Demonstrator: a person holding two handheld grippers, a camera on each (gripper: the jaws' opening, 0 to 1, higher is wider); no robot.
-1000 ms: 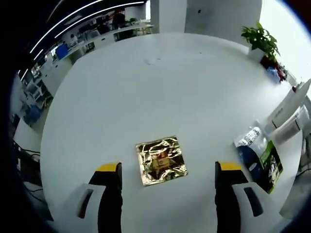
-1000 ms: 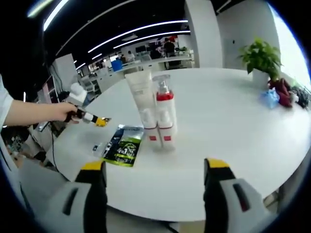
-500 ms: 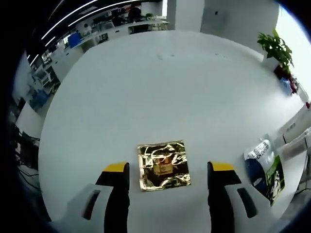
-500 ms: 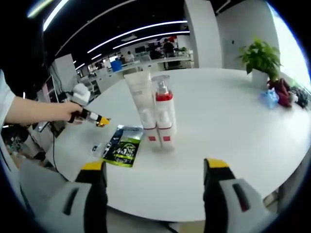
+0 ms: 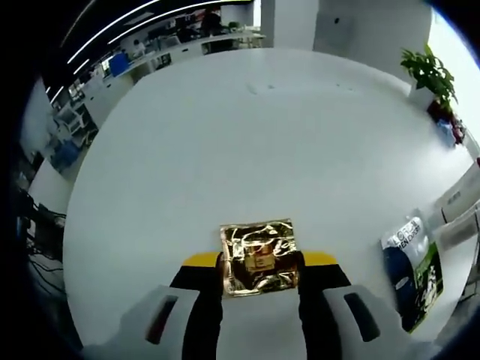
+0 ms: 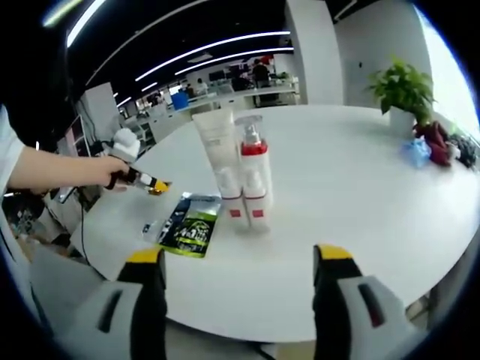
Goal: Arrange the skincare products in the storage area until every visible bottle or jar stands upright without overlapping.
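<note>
A square gold foil sachet (image 5: 259,251) lies flat on the white table (image 5: 225,150). My left gripper (image 5: 259,264) has its jaws pressed against the sachet's two sides, shut on it. In the right gripper view a white tube (image 6: 217,161) and a pump bottle with a red band (image 6: 253,172) stand upright side by side, touching. A blue and green pouch (image 6: 191,225) lies flat to their left. My right gripper (image 6: 238,259) hangs open over the table's near edge, nothing between its fingers. The left gripper (image 6: 139,180), held by a hand, sits low at the far left.
The same pouch (image 5: 412,270) lies right of the sachet, with the white containers (image 5: 459,206) beyond it at the edge. A potted plant (image 6: 401,90) and blue and red items (image 6: 424,146) sit at the table's far right. A small dark packet (image 6: 152,227) lies beside the pouch.
The left gripper's jaws have come together from wide apart onto the two sides of the gold sachet. The right gripper has stayed still and open.
</note>
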